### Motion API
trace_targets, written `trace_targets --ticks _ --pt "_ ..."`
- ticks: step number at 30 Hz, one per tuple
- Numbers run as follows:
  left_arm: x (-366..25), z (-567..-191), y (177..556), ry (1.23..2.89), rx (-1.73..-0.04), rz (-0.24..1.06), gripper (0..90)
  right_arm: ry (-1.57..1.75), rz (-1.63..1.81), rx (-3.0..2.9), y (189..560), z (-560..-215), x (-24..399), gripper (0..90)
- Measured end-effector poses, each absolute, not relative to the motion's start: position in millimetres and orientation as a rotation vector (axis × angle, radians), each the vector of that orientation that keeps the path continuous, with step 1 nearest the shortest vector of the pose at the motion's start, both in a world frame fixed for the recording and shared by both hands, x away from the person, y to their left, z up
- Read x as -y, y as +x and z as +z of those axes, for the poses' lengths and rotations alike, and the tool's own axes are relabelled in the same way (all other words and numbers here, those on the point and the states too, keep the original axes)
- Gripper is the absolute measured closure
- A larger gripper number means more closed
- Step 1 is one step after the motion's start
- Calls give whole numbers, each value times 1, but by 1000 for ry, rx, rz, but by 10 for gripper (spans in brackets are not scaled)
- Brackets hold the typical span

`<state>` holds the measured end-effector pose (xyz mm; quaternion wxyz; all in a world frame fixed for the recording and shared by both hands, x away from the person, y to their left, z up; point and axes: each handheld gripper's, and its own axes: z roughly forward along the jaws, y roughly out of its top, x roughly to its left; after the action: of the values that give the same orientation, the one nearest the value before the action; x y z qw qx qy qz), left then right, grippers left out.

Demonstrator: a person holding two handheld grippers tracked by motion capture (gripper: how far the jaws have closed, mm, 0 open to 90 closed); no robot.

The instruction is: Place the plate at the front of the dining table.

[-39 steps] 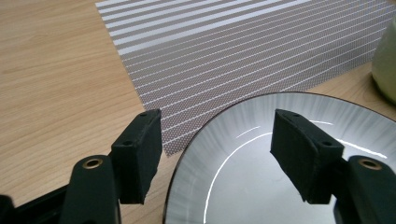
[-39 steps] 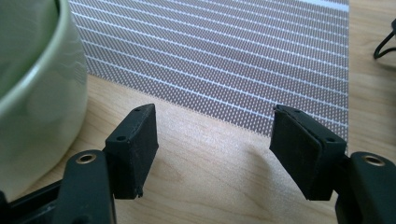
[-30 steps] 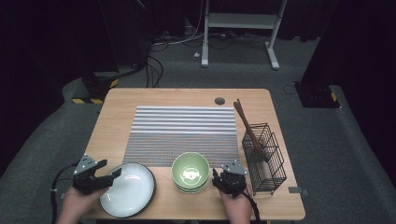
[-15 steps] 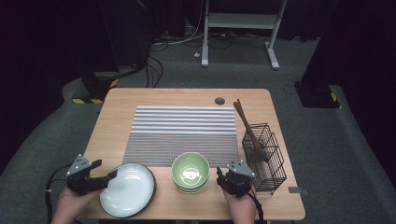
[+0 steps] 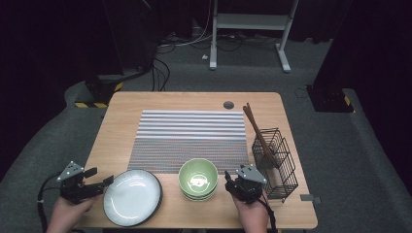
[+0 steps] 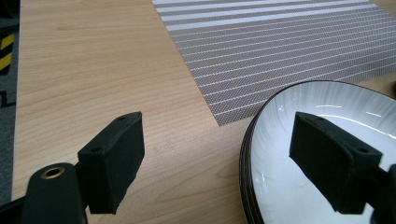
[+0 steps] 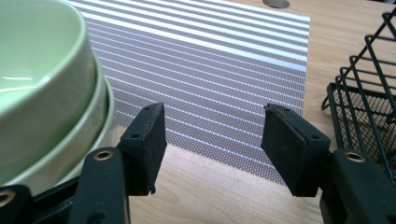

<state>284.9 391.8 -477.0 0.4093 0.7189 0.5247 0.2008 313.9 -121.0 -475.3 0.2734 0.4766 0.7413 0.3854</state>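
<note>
Two grippers sit at the table's near edge, both with jaws spread wide and holding nothing. Left of the green bowls [image 5: 197, 179], the left gripper [image 5: 98, 186] straddles the rim of the white plate [image 5: 132, 196], perhaps without touching it. Just right of the bowls hovers the right gripper [image 5: 233, 183], beside the wire basket [image 5: 279, 162].
</note>
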Motion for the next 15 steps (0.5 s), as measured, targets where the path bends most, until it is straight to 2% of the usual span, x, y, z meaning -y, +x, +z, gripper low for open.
trace_targets --ticks 15 --pt "-396 -477 286 1865 -1334 418 183 1232 1066 -1959 314 -446 112 436"
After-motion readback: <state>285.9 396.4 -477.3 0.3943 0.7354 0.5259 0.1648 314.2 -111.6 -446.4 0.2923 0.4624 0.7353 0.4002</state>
